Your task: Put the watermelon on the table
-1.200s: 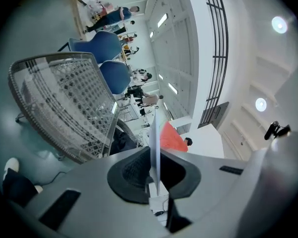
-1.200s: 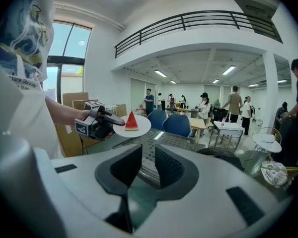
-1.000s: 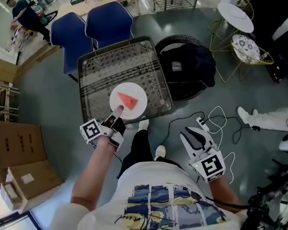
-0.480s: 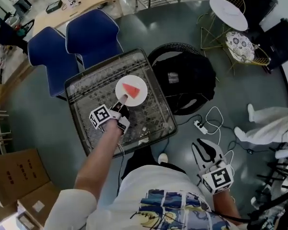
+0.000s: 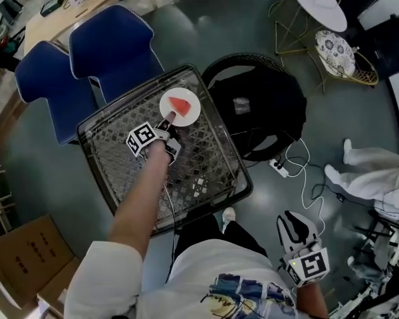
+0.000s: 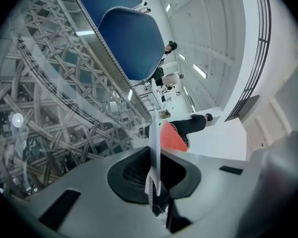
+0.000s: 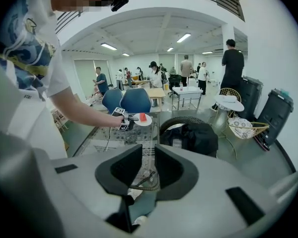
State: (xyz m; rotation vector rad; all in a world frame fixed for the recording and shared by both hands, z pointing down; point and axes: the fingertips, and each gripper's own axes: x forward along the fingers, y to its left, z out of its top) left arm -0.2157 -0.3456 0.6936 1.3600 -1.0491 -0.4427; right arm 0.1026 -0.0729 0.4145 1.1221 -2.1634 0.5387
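A red watermelon wedge (image 5: 181, 104) lies on a white plate (image 5: 188, 113). My left gripper (image 5: 169, 120) is shut on the plate's near rim and holds it over the far side of the glass-topped lattice table (image 5: 199, 171); I cannot tell whether the plate touches the glass. In the left gripper view the plate (image 6: 154, 157) shows edge-on between the jaws, with the watermelon (image 6: 171, 137) beyond. My right gripper (image 5: 296, 222) hangs low at the right over the floor, open and holding nothing. The right gripper view shows the plate (image 7: 145, 121) and the left gripper (image 7: 123, 119) far ahead.
Two blue chairs (image 5: 106, 38) stand behind the table. A black bag (image 5: 259, 105) fills a round chair to its right. A power strip and cables (image 5: 282, 168) lie on the floor. A white round table (image 5: 319, 2) and cardboard boxes (image 5: 20, 264) stand further off.
My left arm has reached forward and down, carrying the plate and watermelon toward the table's far side. The right gripper has drawn back toward my lower right.
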